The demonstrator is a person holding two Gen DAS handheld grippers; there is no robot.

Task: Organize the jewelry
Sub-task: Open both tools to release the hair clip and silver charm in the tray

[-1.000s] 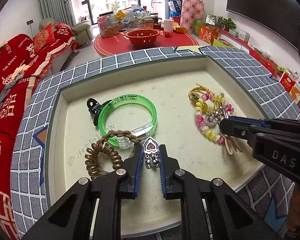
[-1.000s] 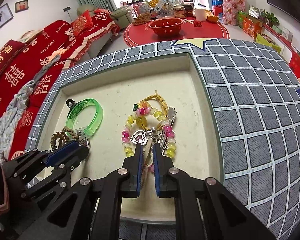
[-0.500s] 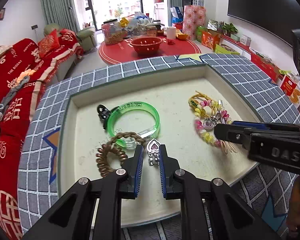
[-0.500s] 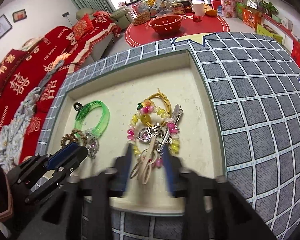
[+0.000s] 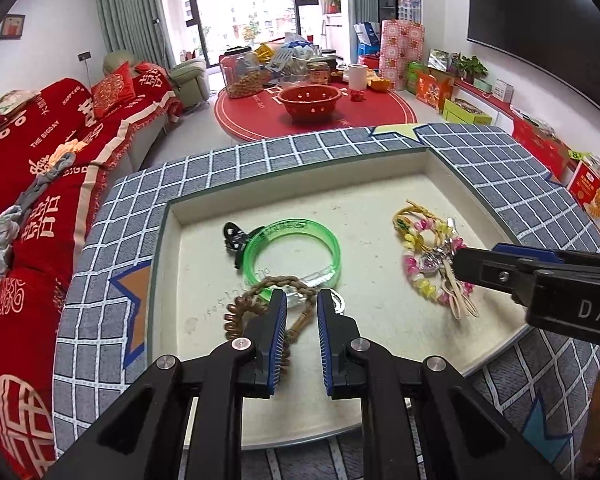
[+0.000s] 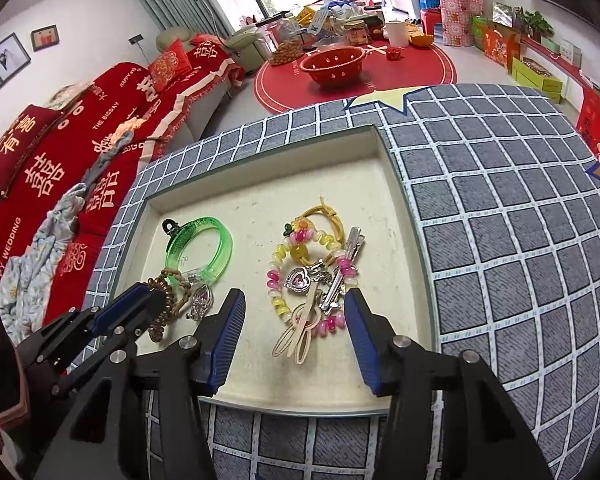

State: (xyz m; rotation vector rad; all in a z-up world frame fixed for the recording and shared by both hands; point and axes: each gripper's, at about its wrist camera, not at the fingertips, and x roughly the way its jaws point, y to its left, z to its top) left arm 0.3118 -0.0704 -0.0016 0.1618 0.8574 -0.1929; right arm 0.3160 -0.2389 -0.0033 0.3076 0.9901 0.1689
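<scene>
Currently our right gripper point(image 6: 294, 312) has just been opening, jaws apart around the bead bracelet pile point(image 6: 308, 276), not pressing it. Our left gripper point(image 5: 302, 300) hovers nearly together, gripping nothing, near the green bangle point(image 5: 292, 252) at the tray's point(image 6: 384, 168) nine o'clock.

Right gripper point(image 6: 294, 314) just opened wide; left gripper point(image 5: 302, 308) narrow, empty.
</scene>
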